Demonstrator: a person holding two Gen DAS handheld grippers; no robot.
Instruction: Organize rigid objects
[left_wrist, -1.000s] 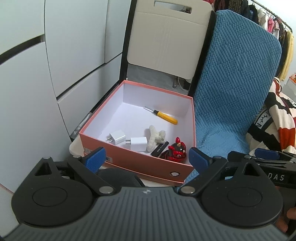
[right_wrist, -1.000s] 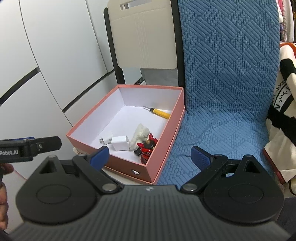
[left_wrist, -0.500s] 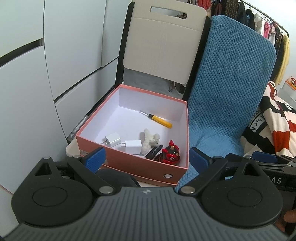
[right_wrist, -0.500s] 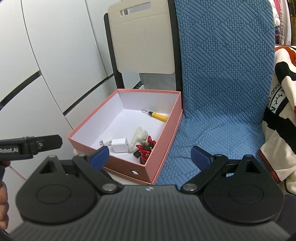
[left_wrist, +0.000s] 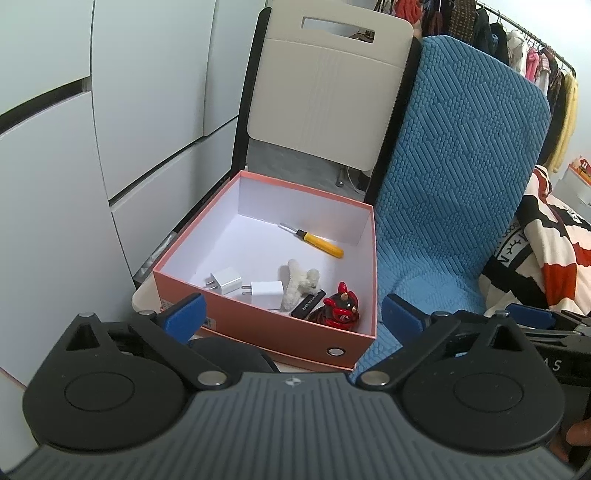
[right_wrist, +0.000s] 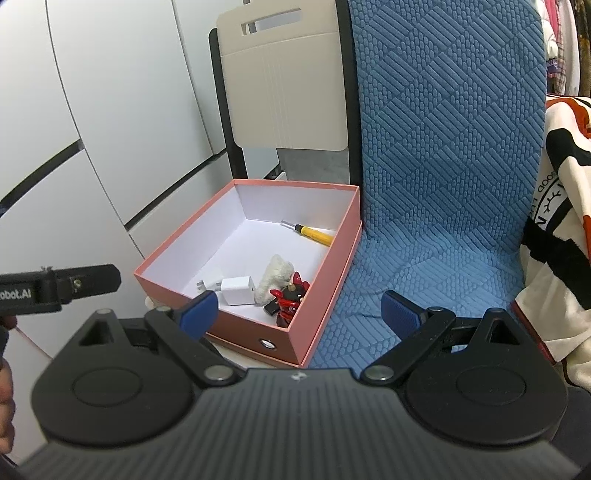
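- Over the last second both grippers have drawn back and up from the box (left_wrist: 258, 334); it sits smaller and farther off in both views, and more of the chair back (left_wrist: 332, 88) and blue cover (left_wrist: 461, 155) shows above it.
- The left gripper (left_wrist: 291, 319) has its blue tips wide apart with nothing between them; the right gripper (right_wrist: 299, 315) is spread the same way, also empty.
- The pink box rests on a pale seat, touching the blue cover on its right side, with white cabinets on the left.
- Inside it, the yellow screwdriver (left_wrist: 319, 245) lies alone toward the far right wall.
- Two white chargers (left_wrist: 249, 286) lie side by side at the near wall; a white fuzzy piece (left_wrist: 297, 282), a black stick (left_wrist: 308, 302) and a red figurine (left_wrist: 338, 308) crowd the near right corner, touching or nearly so.
- The sorting looks close to done, since no loose item shows outside the box, though the near ground is hidden behind the gripper bodies.
- Risk: the near-corner items are packed tight, so a reach for one could nudge or drag its neighbour.
- Risk: the box overhangs the seat's near edge slightly, so a push on its near wall could shift or tip it.
- Risk: the two grippers hang close side by side, so a careless sweep could knock them together.
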